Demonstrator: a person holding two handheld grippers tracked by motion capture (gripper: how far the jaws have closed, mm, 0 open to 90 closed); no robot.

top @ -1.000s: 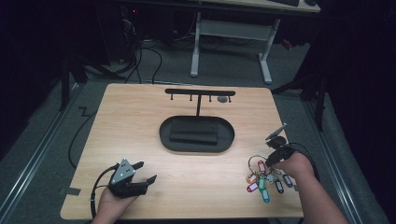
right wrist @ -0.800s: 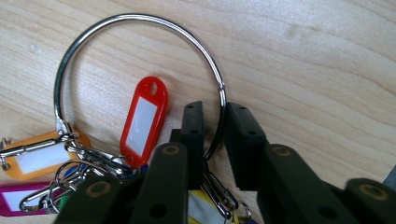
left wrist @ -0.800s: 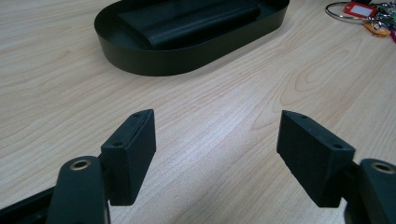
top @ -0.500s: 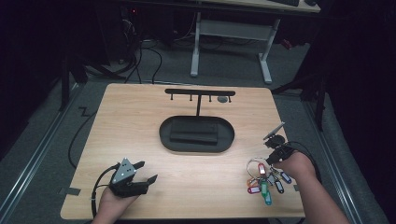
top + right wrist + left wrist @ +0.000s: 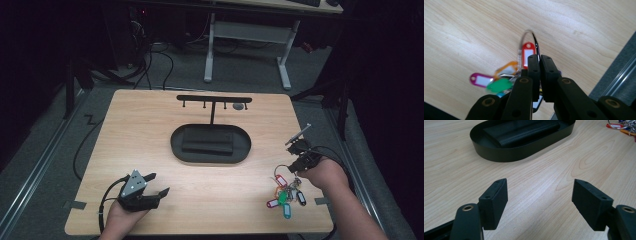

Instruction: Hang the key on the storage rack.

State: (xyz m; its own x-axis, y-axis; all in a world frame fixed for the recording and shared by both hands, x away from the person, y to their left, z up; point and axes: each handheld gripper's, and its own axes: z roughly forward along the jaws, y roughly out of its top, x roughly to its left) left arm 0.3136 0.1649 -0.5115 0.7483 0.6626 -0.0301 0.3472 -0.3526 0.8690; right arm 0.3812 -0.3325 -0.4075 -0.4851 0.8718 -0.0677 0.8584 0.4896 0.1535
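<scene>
Table: a light wooden tabletop (image 5: pixel 150 140) seen from above, with a person's forearms entering from the near edge.
Left gripper: the black two-jaw left gripper (image 5: pixel 539 195) rests low at the table's near left corner, its jaws spread wide apart with bare wood between them.
Right gripper: the black two-jaw right gripper (image 5: pixel 540 65) sits near the right edge, jaws pressed together on the thin metal key ring (image 5: pixel 533 40) of the bunch.
Keys: a bunch of keys with coloured plastic tags (image 5: pixel 285 192) lies on the wood at the near right, just beside the right hand (image 5: pixel 325 172); red, orange, magenta and green tags fan out below the closed jaws.
Tray: a black oval tray (image 5: pixel 177 145) stands mid-table, holding a flat black rectangular block (image 5: pixel 524 132).
Rack: a black T-shaped hook stand (image 5: pixel 214 99) rises from the tray's far side.
</scene>
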